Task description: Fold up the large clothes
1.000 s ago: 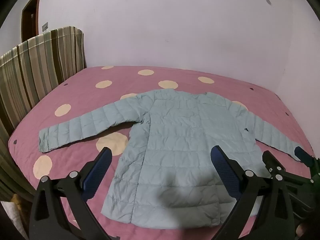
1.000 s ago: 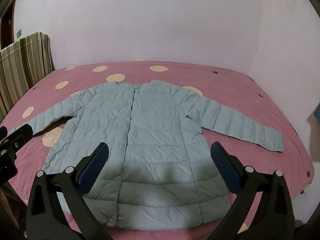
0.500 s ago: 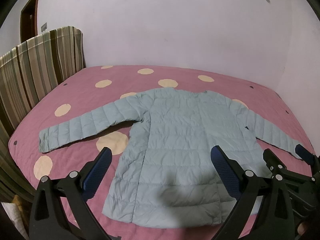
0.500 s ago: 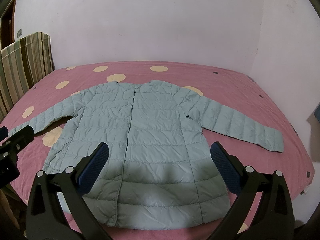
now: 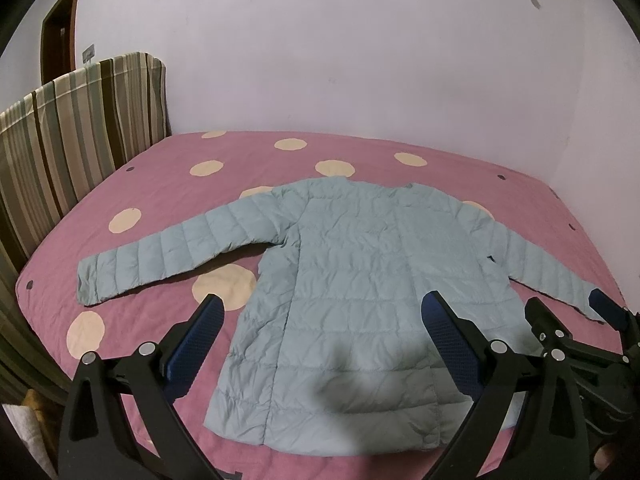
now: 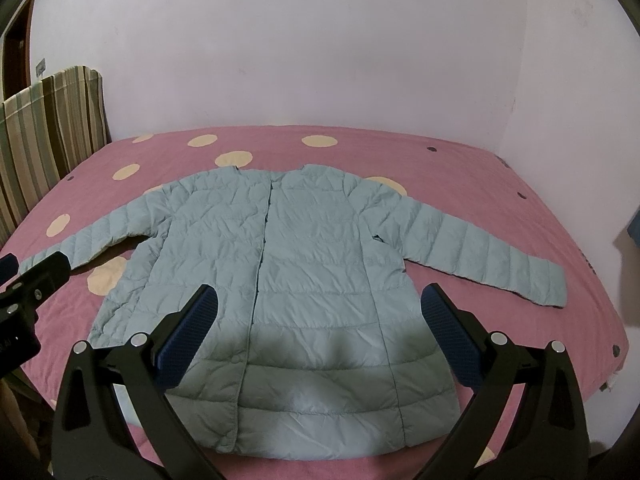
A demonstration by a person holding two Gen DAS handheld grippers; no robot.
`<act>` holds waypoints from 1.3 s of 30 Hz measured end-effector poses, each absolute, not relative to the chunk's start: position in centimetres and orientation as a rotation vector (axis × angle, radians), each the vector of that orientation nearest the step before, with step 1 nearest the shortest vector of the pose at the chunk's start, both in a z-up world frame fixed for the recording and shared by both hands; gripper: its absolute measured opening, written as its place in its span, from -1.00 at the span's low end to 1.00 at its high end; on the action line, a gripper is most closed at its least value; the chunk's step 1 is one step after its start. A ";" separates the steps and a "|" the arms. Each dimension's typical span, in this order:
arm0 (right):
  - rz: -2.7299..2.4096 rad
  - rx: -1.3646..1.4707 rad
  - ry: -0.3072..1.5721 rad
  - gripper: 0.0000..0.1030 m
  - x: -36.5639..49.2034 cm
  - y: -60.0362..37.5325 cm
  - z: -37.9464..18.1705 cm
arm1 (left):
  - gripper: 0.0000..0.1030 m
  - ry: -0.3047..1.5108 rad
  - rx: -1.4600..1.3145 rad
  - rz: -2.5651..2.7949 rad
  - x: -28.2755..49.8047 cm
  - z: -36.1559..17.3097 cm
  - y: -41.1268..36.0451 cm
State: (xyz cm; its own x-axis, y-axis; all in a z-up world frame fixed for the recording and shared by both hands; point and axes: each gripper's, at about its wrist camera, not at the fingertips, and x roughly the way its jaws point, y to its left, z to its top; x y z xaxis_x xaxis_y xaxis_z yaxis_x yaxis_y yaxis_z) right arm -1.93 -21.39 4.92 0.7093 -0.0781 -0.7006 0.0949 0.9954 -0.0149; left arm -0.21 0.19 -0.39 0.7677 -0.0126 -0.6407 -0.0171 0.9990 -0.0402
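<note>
A pale blue quilted jacket (image 5: 360, 272) lies flat on the pink bed, front closed, both sleeves spread out; it also shows in the right wrist view (image 6: 296, 264). My left gripper (image 5: 322, 316) is open and empty, above the jacket's lower left part. My right gripper (image 6: 318, 312) is open and empty, above the lower hem. The right gripper also shows at the right edge of the left wrist view (image 5: 568, 316). The left gripper's body shows at the left edge of the right wrist view (image 6: 32, 284).
The bed (image 5: 160, 184) has a pink cover with cream dots and fills the room up to the white walls. A striped headboard (image 5: 60, 132) stands on the left. A brown door (image 5: 56, 48) is behind it.
Both views have shifted only slightly; the jacket lies as before and both grippers stay open.
</note>
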 end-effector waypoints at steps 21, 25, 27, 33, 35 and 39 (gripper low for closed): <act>-0.096 0.022 0.774 0.96 -1.9 -21.2 5.1 | 0.91 0.699 -0.047 0.003 -0.2 -0.2 0.1; -0.097 0.022 0.774 0.96 -2.0 -21.3 5.1 | 0.91 0.698 -0.046 0.002 -0.2 -0.2 0.1; -0.096 0.021 0.773 0.96 -2.0 -21.3 5.1 | 0.91 0.699 -0.047 0.001 -0.2 -0.2 0.1; -0.096 0.020 0.774 0.96 -2.0 -21.3 5.1 | 0.91 0.700 -0.049 0.002 -0.2 -0.2 0.1; -0.096 0.021 0.774 0.96 -2.0 -21.3 5.1 | 0.91 0.699 -0.048 0.003 -0.2 -0.2 0.1; -0.096 0.021 0.774 0.96 -2.0 -21.2 5.1 | 0.91 0.699 -0.048 0.001 -0.2 -0.2 0.1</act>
State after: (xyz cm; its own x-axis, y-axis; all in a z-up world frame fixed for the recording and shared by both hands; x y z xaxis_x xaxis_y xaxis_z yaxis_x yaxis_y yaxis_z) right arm -2.01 -21.22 5.06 0.7107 -0.0788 -0.6991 0.0941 0.9954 -0.0165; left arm -0.18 0.13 -0.20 0.7655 -0.0148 -0.6433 -0.0175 0.9989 -0.0439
